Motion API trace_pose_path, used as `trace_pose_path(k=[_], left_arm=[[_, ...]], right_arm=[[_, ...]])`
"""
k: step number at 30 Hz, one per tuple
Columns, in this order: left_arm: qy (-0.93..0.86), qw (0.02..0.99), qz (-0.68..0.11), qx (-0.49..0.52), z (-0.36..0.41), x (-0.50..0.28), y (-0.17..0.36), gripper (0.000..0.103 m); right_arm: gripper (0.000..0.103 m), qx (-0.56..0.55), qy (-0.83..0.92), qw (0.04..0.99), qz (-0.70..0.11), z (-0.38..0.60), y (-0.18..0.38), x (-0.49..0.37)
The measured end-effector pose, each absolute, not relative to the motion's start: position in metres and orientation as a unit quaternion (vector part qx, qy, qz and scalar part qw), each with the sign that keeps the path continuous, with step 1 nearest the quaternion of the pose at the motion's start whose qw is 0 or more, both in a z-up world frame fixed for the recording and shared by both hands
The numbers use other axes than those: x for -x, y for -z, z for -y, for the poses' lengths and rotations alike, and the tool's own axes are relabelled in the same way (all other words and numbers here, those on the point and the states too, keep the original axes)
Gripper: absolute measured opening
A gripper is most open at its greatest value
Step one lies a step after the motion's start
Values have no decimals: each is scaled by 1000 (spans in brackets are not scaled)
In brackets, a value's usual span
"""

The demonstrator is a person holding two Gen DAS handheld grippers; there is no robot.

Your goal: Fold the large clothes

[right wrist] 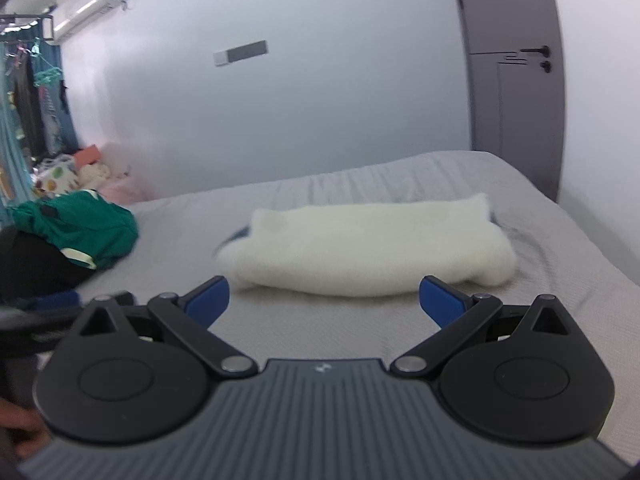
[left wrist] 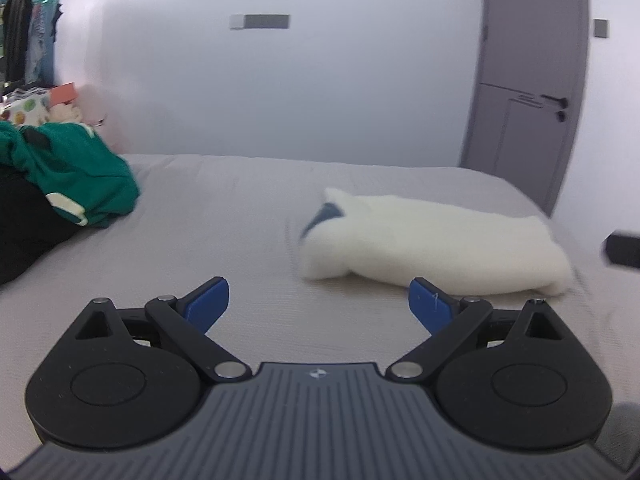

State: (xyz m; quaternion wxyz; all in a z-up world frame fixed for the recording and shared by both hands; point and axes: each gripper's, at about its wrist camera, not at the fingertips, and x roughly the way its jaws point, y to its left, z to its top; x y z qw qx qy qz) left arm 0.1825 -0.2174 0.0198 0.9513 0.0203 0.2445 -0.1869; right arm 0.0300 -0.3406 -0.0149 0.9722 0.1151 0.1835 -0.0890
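A folded white fleece garment (left wrist: 432, 244) with a blue patch at its left end lies on the grey bed (left wrist: 224, 240); it also shows in the right wrist view (right wrist: 368, 248). My left gripper (left wrist: 319, 300) is open and empty, just in front of the garment's near left side. My right gripper (right wrist: 324, 300) is open and empty, just in front of the garment's near edge. Neither gripper touches the garment. A dark part of the right gripper (left wrist: 622, 248) shows at the right edge of the left wrist view.
A crumpled green garment (left wrist: 76, 168) lies on a black pile (left wrist: 24, 232) at the bed's left, also in the right wrist view (right wrist: 80, 228). A grey door (left wrist: 528, 80) stands at the back right. A white wall is behind the bed. Hanging clothes (right wrist: 36, 112) are at far left.
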Motion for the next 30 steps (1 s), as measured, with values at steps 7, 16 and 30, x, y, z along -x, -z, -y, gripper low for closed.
trace_pose_path(k=[7,16,30], left_arm=[[120,955,-269,-25,204,-244,20,98],[7,931,-364,-21,188,-326,118,98],[-53,950,-308,2,196,-375,171,103]], right_arm=[[103,-132,43,977,-162,304,-7,-66],[103,-123,-36,978,-164,233,0,-128],[103,-40,-52,975,-214,205,70,-166]])
